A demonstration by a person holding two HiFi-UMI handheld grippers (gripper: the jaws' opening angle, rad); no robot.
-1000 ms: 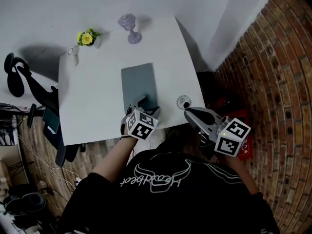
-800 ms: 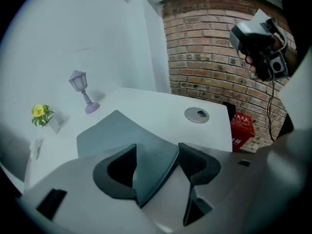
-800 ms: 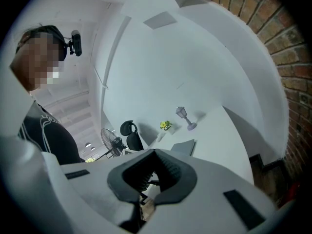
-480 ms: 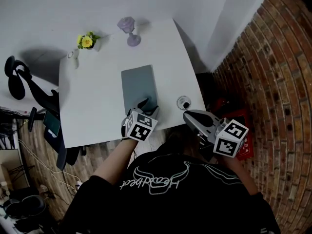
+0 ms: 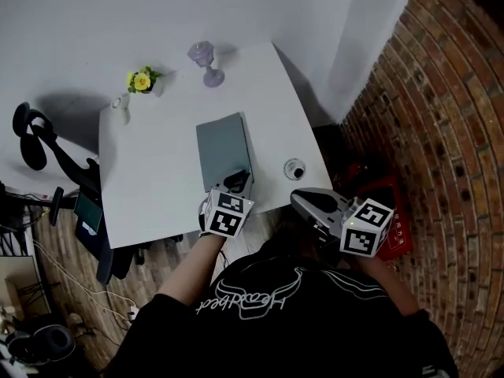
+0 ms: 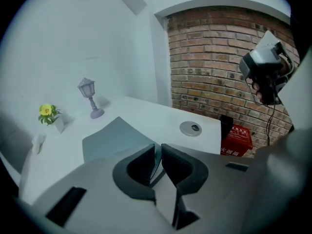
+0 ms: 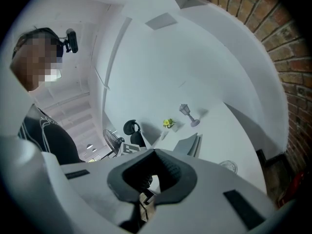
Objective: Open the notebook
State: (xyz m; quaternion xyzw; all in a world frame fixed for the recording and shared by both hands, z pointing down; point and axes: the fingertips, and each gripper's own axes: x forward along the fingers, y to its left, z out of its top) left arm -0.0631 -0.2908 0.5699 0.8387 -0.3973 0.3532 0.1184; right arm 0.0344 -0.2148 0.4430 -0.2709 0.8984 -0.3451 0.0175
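Note:
A grey notebook [image 5: 224, 144] lies on the white table [image 5: 157, 179], its short edge toward me. My left gripper [image 5: 236, 178] is at that near edge. In the left gripper view its jaws are closing, and the left gripper [image 6: 158, 152] pinches the thin grey cover, with the rest of the notebook [image 6: 114, 135] beyond. In the right gripper view the notebook [image 7: 187, 144] shows its cover lifted a little off the pages. My right gripper [image 5: 298, 198] hovers off the table's near right corner, shut and holding nothing; the right gripper [image 7: 153, 155] points across the table.
A purple lantern ornament [image 5: 206, 56] and a small yellow flower pot [image 5: 141, 80] stand at the table's far side. A round cable grommet [image 5: 294, 168] sits right of the notebook. A black office chair [image 5: 39, 144] is on the left, a brick wall and a red box [image 6: 237, 140] on the right.
The left gripper's jaws have closed on the notebook's near edge and risen slightly, lifting the cover. The right gripper has drifted a little leftward.

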